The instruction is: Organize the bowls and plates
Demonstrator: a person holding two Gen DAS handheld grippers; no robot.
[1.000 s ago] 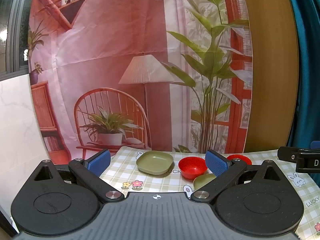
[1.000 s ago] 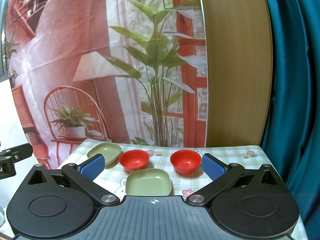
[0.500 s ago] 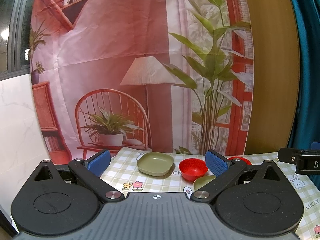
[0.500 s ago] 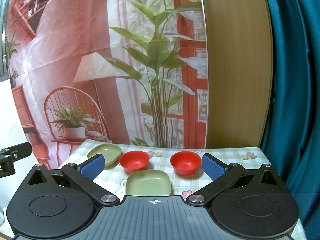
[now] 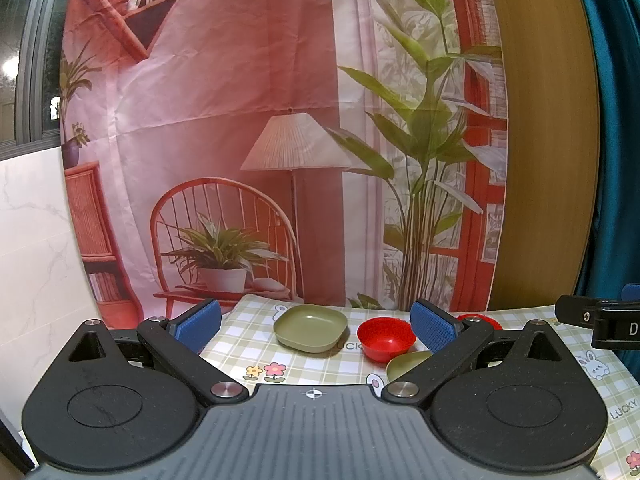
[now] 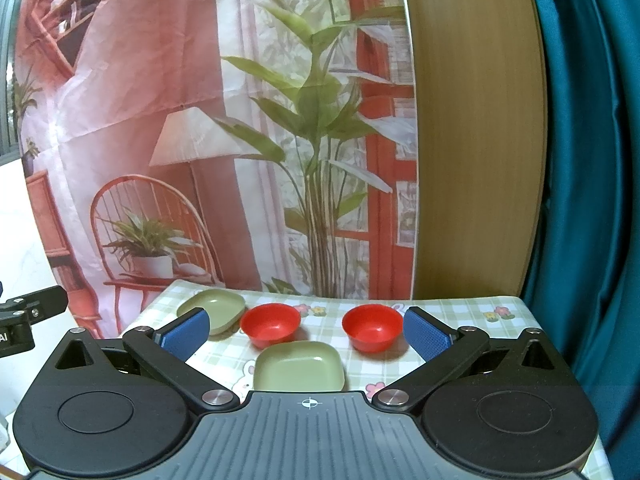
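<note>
Two green square plates and two red bowls sit on a checked tablecloth. In the right wrist view the near green plate [image 6: 300, 366] lies between my open right gripper [image 6: 306, 330] fingers, with a red bowl [image 6: 271, 324] behind it, a second red bowl [image 6: 373, 326] to the right and the far green plate [image 6: 214, 312] at the left. In the left wrist view my left gripper [image 5: 316, 322] is open and empty, facing the far green plate [image 5: 310, 328] and a red bowl [image 5: 385, 338]; the other plate [image 5: 406, 364] and bowl [image 5: 480, 318] are partly hidden by its right finger.
The checked tablecloth [image 6: 460, 308] ends at a printed backdrop [image 5: 240, 120] behind, a wooden panel [image 6: 472, 140] and a teal curtain [image 6: 592, 160] at the right. The right gripper's body [image 5: 600, 320] juts into the left wrist view.
The left gripper has drifted slightly left and back; the dishes sit a little further right in its view. The right gripper has barely moved. Both stay open.
</note>
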